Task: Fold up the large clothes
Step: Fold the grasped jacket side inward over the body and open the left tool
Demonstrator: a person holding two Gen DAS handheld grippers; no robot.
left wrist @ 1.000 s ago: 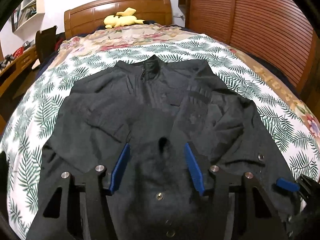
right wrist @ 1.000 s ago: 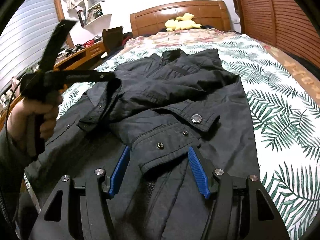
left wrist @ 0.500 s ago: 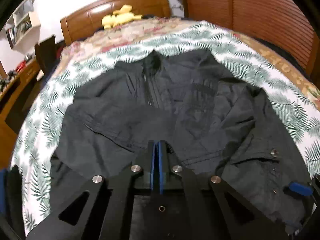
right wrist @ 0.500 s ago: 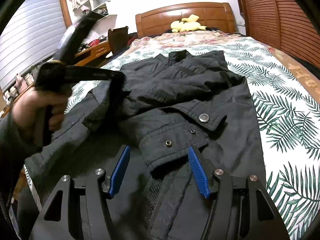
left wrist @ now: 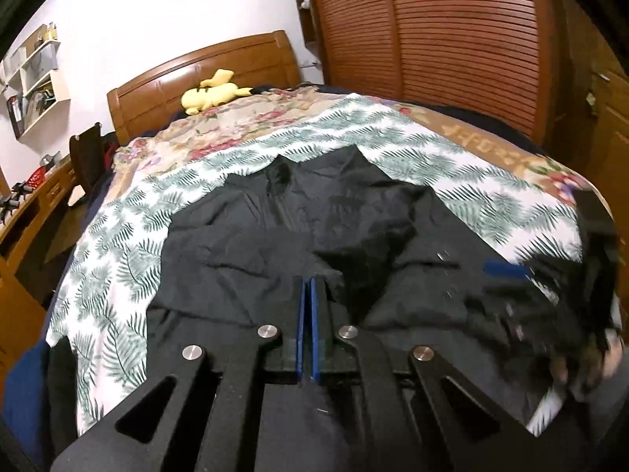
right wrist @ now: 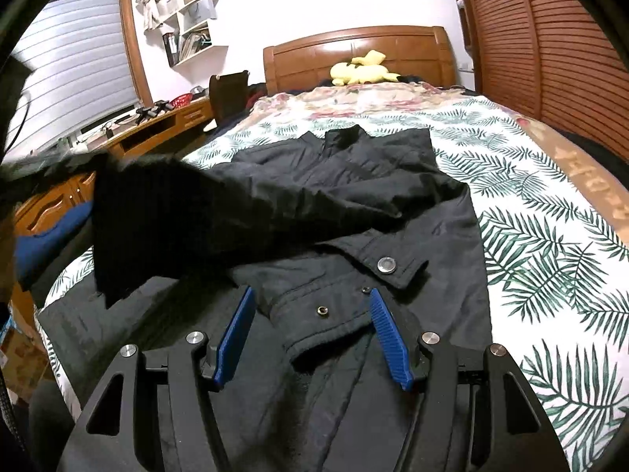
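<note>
Your left gripper (left wrist: pixel 307 287) has its blue fingers pressed flat together. Whether any cloth is pinched between them is hard to tell: from its own camera the tips sit against dark folds, and from the right camera the tool is only a dark blur at the left edge, with a ribbed black cuff and sleeve (right wrist: pixel 165 216) stretched up from the bed toward it.

Your right gripper (right wrist: pixel 310 303) holds its fingers about half open, straddling the buttoned cuff of the other sleeve (right wrist: pixel 338 295) without pressing on it. In the left view this gripper (left wrist: pixel 507 269) and the hand behind it are smeared by motion blur at the right edge.

The black jacket (left wrist: pixel 298 228) lies spread on the bed (left wrist: pixel 118 244), collar toward the wooden headboard (left wrist: pixel 204 74), on a palm-leaf bedspread. Its near hem is hidden under both gripper frames.

A yellow plush toy (right wrist: pixel 361 69) rests against the headboard. A wooden desk (right wrist: pixel 157 126) with small clutter runs along the left side, wall shelves (right wrist: pixel 192 27) above it. A slatted wooden wardrobe (left wrist: pixel 452 39) stands on the right.
</note>
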